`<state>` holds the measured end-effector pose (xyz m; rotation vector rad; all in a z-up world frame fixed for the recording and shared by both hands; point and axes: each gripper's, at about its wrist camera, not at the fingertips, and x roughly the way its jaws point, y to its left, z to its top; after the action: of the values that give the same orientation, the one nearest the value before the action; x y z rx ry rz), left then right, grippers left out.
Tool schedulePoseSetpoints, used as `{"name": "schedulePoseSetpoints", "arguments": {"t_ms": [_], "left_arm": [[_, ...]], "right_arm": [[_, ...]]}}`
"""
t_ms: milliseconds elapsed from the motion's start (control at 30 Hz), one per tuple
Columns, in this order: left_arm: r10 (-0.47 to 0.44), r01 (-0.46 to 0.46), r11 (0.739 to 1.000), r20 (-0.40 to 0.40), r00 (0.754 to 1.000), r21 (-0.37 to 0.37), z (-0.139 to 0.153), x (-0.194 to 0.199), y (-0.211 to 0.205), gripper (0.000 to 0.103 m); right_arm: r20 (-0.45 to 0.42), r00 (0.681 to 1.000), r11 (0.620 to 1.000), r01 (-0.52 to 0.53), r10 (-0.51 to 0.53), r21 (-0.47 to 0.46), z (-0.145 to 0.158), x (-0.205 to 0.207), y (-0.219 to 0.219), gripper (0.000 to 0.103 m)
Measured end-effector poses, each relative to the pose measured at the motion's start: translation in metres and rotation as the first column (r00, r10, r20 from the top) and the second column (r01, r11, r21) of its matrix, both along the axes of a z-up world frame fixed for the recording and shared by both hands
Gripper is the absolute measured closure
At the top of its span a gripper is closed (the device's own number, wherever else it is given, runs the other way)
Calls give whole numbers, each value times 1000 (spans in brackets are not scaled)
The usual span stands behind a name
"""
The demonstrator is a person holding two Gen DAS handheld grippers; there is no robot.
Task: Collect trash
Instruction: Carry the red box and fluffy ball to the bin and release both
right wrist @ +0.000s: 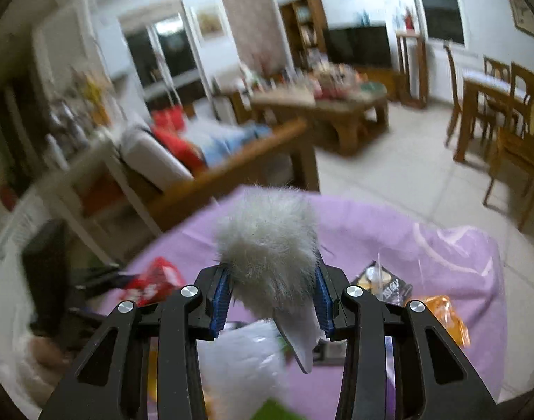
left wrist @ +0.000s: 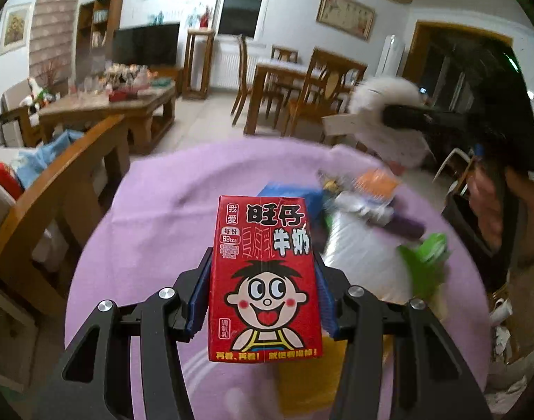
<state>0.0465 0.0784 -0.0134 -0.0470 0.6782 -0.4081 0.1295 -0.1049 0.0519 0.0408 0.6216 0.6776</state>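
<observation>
**Both tongs loaded above the purple table**

Much of my right wrist view is smeared with blur, and I cannot make out most of the litter on the purple tablecloth (right wrist: 371, 231): an orange packet (right wrist: 445, 318) and a red wrapper (right wrist: 151, 281) show only as shapes. My own fingers cut off the lower part of each view. In the left wrist view the heap beyond the carton is blurred too; a white plastic bag (left wrist: 364, 259) and something green (left wrist: 427, 255) are all I can tell.

My left gripper (left wrist: 263, 301) pinches a red milk carton (left wrist: 265, 280) upright between its blue pads (left wrist: 199, 301), lifted clear of the cloth. My right gripper (right wrist: 272, 301) is closed on a white fluffy piece (right wrist: 267, 248) with a grey card-like tail hanging below, also off the table.
</observation>
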Motion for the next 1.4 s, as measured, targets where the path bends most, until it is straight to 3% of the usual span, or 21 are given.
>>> {"name": "schedulePoseSetpoints", "arguments": {"t_ms": [133, 433, 733, 1033, 1133, 1400], "left_arm": [[-27, 29, 999, 62, 998, -39, 23, -10, -19, 53], [-170, 179, 983, 142, 975, -48, 50, -27, -108, 53], [-342, 354, 933, 142, 929, -69, 50, -27, -217, 53], [-475, 487, 868, 123, 871, -94, 38, -33, -312, 53], [-512, 524, 846, 123, 850, -97, 34, -35, -339, 53], [-592, 599, 800, 105, 799, -49, 17, -38, -409, 53]], "right_arm": [[41, 998, 991, 42, -47, 128, 9, -42, -50, 63], [104, 948, 931, 267, -300, 250, -5, -110, -180, 63], [164, 829, 825, 468, -534, 317, -16, -181, -307, 63], [117, 696, 691, 649, -708, 319, -49, -228, -421, 63], [99, 652, 645, 697, -752, 314, -63, -237, -451, 63], [57, 579, 565, 764, -814, 312, -97, -248, -488, 63]]}}
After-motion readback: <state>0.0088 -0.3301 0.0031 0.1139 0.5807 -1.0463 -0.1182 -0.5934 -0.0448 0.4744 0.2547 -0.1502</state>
